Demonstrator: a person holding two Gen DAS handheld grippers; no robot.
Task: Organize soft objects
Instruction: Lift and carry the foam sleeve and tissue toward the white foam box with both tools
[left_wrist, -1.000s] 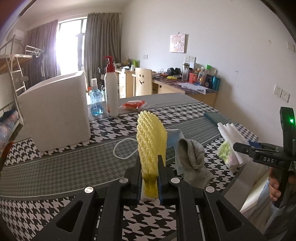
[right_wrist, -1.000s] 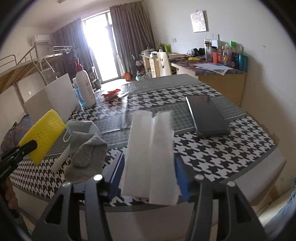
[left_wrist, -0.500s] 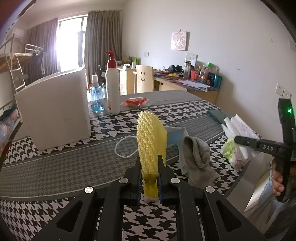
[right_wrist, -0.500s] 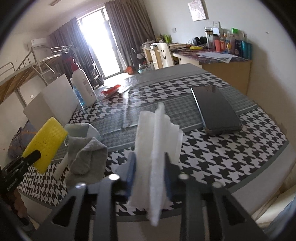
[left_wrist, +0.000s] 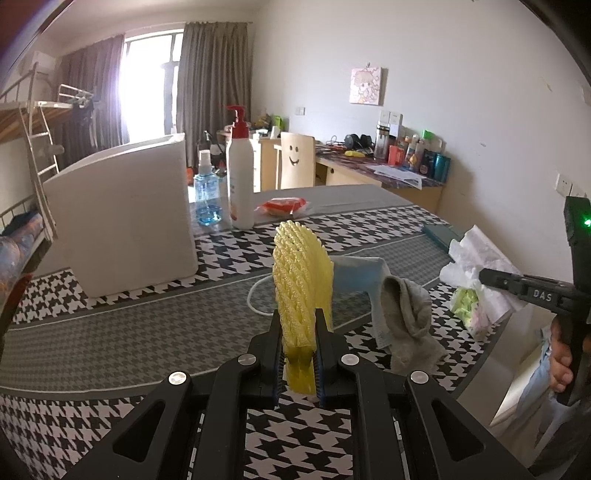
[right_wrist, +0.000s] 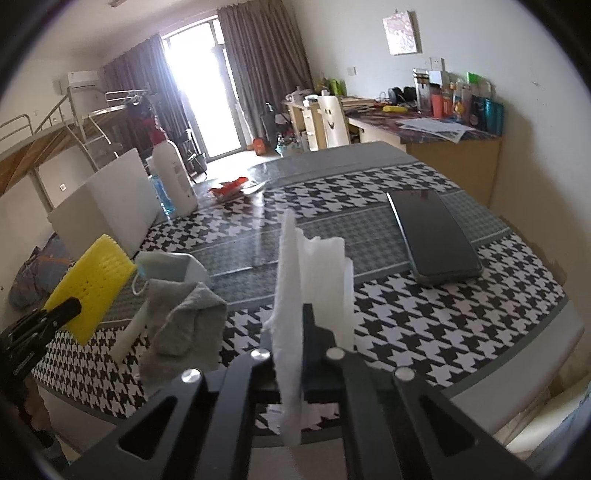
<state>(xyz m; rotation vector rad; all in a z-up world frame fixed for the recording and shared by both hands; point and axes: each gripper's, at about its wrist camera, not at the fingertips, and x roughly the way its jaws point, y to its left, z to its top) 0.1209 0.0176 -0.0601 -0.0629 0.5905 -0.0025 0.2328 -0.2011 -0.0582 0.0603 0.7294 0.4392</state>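
My left gripper (left_wrist: 298, 325) is shut on a yellow foam net sleeve (left_wrist: 300, 288), held upright above the houndstooth table (left_wrist: 110, 332); the sleeve also shows in the right wrist view (right_wrist: 92, 280). My right gripper (right_wrist: 306, 321) is shut on a white folded tissue pack (right_wrist: 314, 280), lifted over the table's near edge; it shows at the right in the left wrist view (left_wrist: 476, 266). A grey sock (left_wrist: 410, 317) and a light blue face mask (left_wrist: 354, 277) lie on the table between the grippers.
A white box (left_wrist: 122, 218) stands at the left. A pump bottle (left_wrist: 240, 177) and a blue spray bottle (left_wrist: 207, 195) stand behind it, next to a red packet (left_wrist: 282, 205). A dark phone (right_wrist: 432, 232) lies at the right.
My right gripper has closed on the tissue pack, squeezing it narrow, and lifted it off the table. My left gripper still holds the yellow sleeve, slightly raised.
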